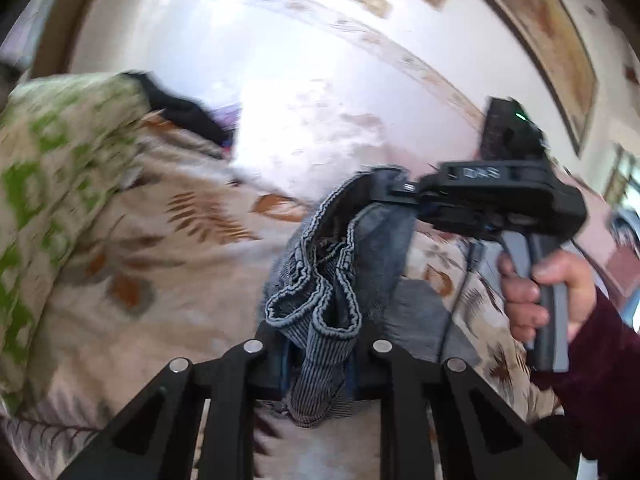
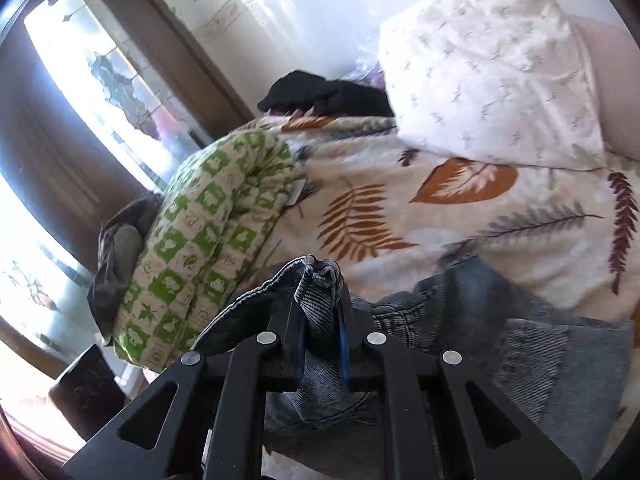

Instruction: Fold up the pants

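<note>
The pants (image 1: 340,264) are grey-blue denim with an elastic waistband. My left gripper (image 1: 318,360) is shut on a bunch of the waistband and holds it above the bed. My right gripper (image 1: 390,190) shows in the left wrist view, shut on another part of the waistband, held by a hand in a maroon sleeve. In the right wrist view my right gripper (image 2: 320,320) pinches a fold of the pants (image 2: 500,340); the rest hangs and drapes over the leaf-print bedspread (image 2: 400,208).
A green-and-white patterned pillow (image 2: 208,224) lies at the left of the bed. A white patterned pillow (image 2: 492,72) and a black cloth (image 2: 328,94) lie at the far side. A window (image 2: 100,80) is at the left.
</note>
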The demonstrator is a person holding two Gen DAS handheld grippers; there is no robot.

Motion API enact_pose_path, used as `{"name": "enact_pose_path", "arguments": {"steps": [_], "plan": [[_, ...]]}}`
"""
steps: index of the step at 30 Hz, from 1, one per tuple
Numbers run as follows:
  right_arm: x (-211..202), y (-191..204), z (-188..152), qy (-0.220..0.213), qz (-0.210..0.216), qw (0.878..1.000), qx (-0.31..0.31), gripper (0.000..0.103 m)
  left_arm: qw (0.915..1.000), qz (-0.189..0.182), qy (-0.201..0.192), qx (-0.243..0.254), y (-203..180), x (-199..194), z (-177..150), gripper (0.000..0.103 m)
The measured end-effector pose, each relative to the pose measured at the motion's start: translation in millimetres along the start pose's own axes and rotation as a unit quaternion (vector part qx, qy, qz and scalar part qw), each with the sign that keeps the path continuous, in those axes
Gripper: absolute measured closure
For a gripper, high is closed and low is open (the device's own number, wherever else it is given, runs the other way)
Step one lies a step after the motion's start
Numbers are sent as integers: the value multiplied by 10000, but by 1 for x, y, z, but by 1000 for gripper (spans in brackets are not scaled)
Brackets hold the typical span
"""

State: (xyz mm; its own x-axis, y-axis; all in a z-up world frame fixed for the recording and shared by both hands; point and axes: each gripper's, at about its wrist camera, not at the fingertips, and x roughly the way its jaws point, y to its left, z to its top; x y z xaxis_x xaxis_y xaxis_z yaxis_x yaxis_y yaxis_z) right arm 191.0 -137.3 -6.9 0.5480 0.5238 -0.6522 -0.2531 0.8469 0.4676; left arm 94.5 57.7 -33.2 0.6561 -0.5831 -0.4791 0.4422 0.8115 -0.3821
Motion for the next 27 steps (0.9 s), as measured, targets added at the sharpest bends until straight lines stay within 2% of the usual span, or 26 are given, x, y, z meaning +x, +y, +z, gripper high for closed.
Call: {"name": "enact_pose_path", "arguments": {"steps": [3, 7, 10, 14, 19, 23, 25, 26, 27], "plan": [[-28, -21, 0, -189, -111, 9997, 75, 92, 9986, -370, 145, 350, -37, 10, 4, 83], [-70, -72, -5, -451, -204, 9977, 467, 92, 9915, -964, 427, 767, -98, 35, 8, 85], [-99, -110, -10, -657, -233, 9947, 753, 91, 9846, -1314, 747, 884, -137, 68, 5, 85], [-125, -166, -19, -813, -289, 9895, 1162, 91, 9754, -1567, 1271, 888, -176, 119, -8, 85], [-134, -233, -39, -868, -246, 9818, 1672, 91, 9675, -1515, 1798, 936, -208, 172, -28, 85], [-112, -273, -45, -652, -270, 9790, 1913, 91, 9639, -1356, 2168, 743, -211, 201, -41, 84], [-100, -287, -51, -487, -4, 9751, 2163, 88, 9610, -1286, 2317, 788, -209, 210, -49, 79], [-96, -293, -54, -414, -5, 9739, 2233, 86, 9591, -1254, 2383, 871, -211, 212, -52, 78], [-93, -298, -56, -339, -115, 9731, 2278, 79, 9564, -1233, 2476, 940, -214, 214, -55, 74]]}}
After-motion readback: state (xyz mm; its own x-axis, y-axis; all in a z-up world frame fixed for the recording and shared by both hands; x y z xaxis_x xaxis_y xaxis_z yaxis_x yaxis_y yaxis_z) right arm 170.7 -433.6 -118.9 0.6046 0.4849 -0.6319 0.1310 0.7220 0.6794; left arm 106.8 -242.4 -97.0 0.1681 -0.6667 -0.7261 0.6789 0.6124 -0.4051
